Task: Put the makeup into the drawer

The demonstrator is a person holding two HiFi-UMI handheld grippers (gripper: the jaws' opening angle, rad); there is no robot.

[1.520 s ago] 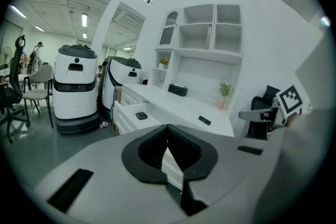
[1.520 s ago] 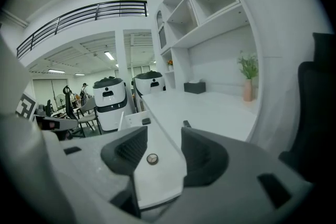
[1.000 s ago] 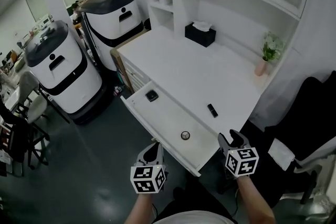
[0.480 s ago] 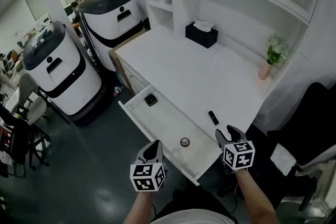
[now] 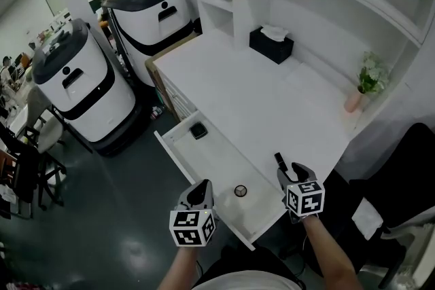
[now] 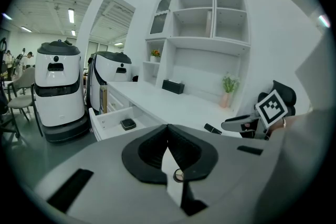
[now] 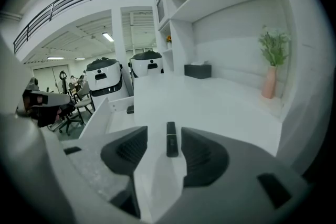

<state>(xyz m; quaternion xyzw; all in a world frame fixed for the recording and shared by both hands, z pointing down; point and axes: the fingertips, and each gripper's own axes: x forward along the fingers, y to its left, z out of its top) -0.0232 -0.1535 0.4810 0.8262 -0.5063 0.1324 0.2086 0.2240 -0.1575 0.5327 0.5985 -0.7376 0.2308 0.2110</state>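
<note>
A slim black makeup tube lies on the white desk near its front edge. My right gripper is open just behind the tube, which lies on the desk ahead of the two fingers and in line with the gap between them. The drawer stands pulled out below the desk. It holds a black square compact at its far end and a small round item near the front. My left gripper is shut and empty at the drawer's front edge; its pads meet.
A black tissue box and a pink vase with a plant stand at the back of the desk. Two white-and-black machines stand left of the desk, with chairs further left. A dark chair is at the right.
My right gripper has moved forward over the desk edge, so the black tube now lies just ahead of its open jaws. The left gripper has barely moved.
</note>
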